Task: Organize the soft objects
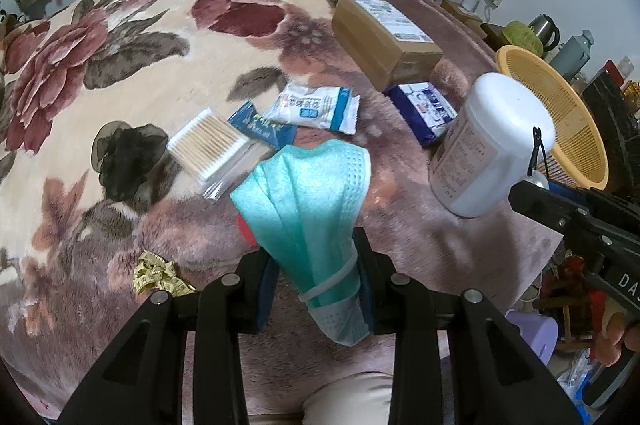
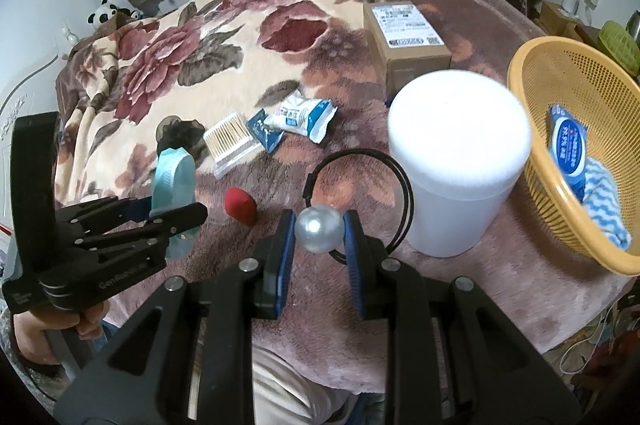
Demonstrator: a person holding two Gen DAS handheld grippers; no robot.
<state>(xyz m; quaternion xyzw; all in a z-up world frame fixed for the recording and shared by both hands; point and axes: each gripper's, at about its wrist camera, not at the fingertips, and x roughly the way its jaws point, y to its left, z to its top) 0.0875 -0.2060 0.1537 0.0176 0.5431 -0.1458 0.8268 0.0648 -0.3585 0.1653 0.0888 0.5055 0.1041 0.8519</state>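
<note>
Two claws grip: the left claw point(image 1: 316, 277) pinches a green face mask point(image 1: 308, 185) at lower centre, the right claw point(image 2: 319, 231) a pearly ball point(image 2: 319, 228) on a black hair tie point(image 2: 400, 185).

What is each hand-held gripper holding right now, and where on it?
Left hand-held gripper: green face mask, pinched at its gathered end. Right hand-held gripper: hair tie, gripped by its pearl bead.
</note>
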